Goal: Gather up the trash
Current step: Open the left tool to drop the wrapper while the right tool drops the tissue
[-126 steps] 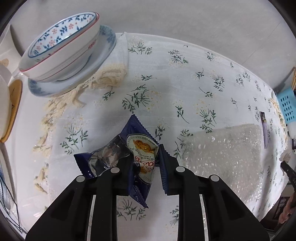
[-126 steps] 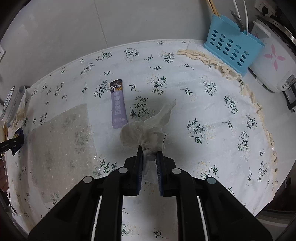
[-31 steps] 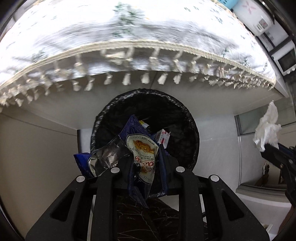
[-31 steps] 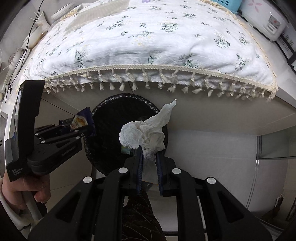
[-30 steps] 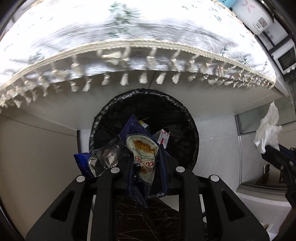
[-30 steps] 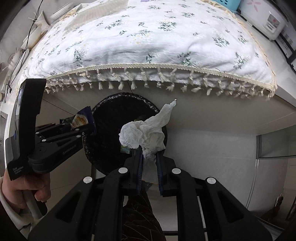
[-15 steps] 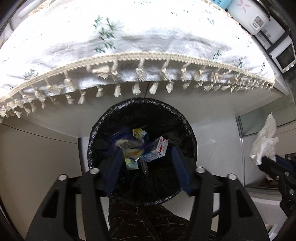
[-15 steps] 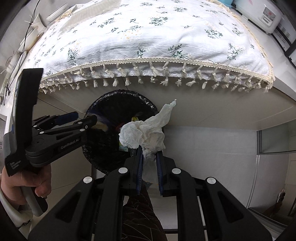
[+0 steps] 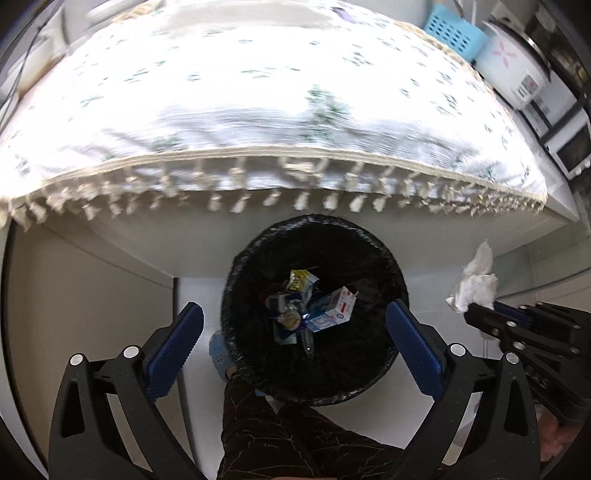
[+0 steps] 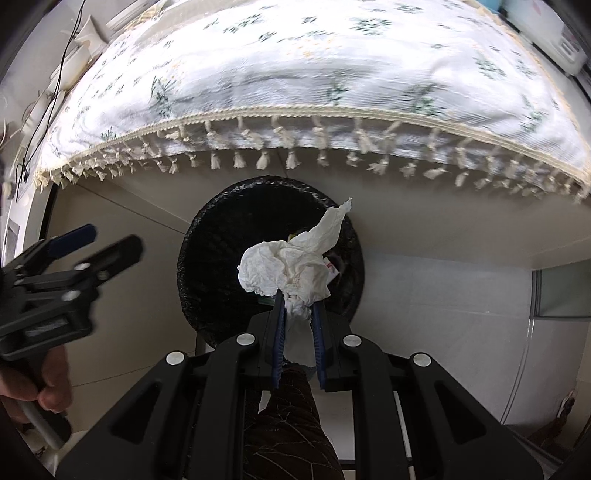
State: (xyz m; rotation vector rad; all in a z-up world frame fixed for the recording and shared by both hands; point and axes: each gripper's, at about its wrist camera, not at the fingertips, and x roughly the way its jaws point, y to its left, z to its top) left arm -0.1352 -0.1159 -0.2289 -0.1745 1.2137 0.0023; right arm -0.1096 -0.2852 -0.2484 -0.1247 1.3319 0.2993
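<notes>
A black-lined trash bin (image 9: 332, 240) stands on the floor under the table edge. In it lie a blue snack wrapper (image 9: 286, 326), a white carton (image 9: 334, 312) and a yellow wrapper (image 9: 301, 280). My left gripper (image 9: 293, 306) hangs above the bin; its jaws are opening wide and nothing is between them. It also shows at the left of the right wrist view, as the left gripper (image 10: 110, 240). My right gripper (image 10: 298, 299) is shut on a crumpled white tissue (image 10: 288, 266), above the bin (image 10: 221, 236). From the left wrist view the tissue (image 9: 474, 284) sits right of the bin.
The table with its floral, tasselled cloth (image 9: 258, 110) overhangs the bin's far side. A blue basket (image 9: 454, 33) and a rice cooker (image 9: 513, 70) stand at its far right. A person's leg (image 9: 295, 435) and slipper (image 9: 219, 350) are close to the bin's near side.
The left jaws opened and the blue snack wrapper fell into the bin. The left gripper rose a little. The right gripper carried the tissue from beside the bin to over it.
</notes>
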